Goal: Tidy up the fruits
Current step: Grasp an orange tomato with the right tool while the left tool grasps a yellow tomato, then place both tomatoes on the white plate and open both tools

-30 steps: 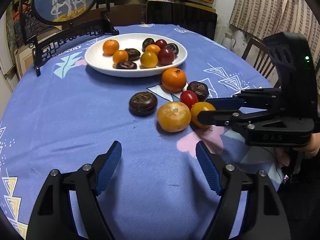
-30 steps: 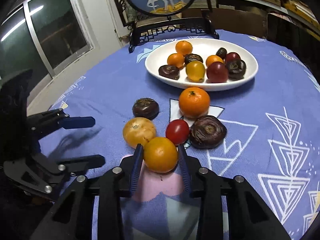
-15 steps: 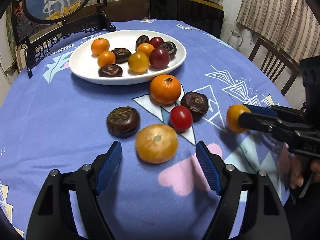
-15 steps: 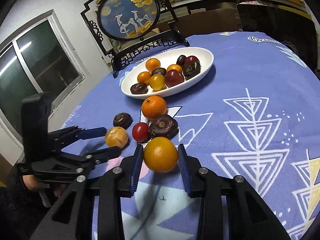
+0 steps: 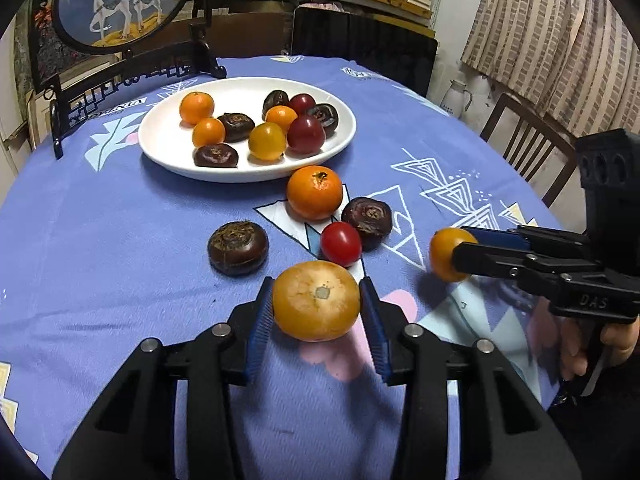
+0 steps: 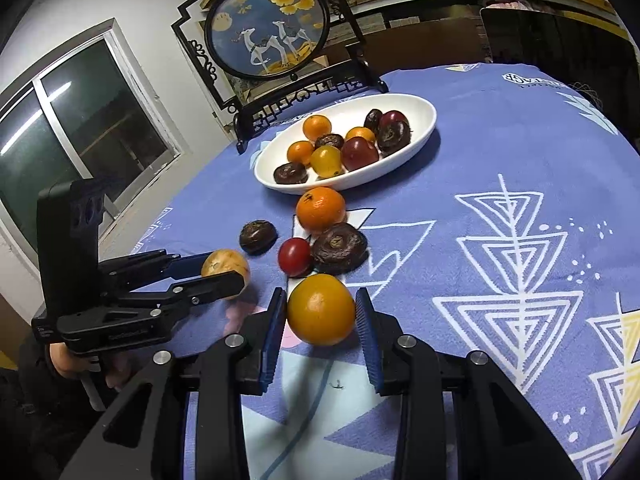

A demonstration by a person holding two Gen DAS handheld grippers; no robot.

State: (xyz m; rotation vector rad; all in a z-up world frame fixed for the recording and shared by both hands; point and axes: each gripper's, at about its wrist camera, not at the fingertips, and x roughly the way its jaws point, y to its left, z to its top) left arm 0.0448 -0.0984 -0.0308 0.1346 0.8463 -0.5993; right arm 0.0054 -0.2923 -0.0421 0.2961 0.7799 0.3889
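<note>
While my left fingers (image 5: 259, 320) press on both sides of the big pale orange fruit (image 5: 316, 306), my left gripper (image 5: 316, 316) has it clamped tight. From my right camera I can see that fruit (image 6: 226, 266) held just above the blue surface (image 6: 500, 140), or maybe only touching it; I cannot tell which.

My right fingers (image 6: 275, 320) hug the small round orange fruit (image 6: 321, 309) the same way, so my right gripper (image 6: 321, 320) is clamped on it too. From the left camera it (image 5: 446, 254) hangs a little above the cloth with a shadow under it.

So I think I am at the carrying step, with one fruit in each hand.

Just past my fingers, four more fruits lie on the surface: a red tomato (image 5: 341, 243), a dark brown fruit (image 5: 367, 217) touching it, a bright tangerine (image 5: 315, 192) near the plate, and another dark brown fruit (image 5: 238, 248) off by itself.

Farther out sits the white plate (image 5: 168, 152), already holding nine fruits. Behind it stands a round deer picture (image 5: 120, 0) in a black frame.

Next I should lift both fruits higher, go over the loose ones, and set them down in the bare spots on the plate, one hand at a time so my grippers do not bump. I must let go gently, because round fruit can roll.
</note>
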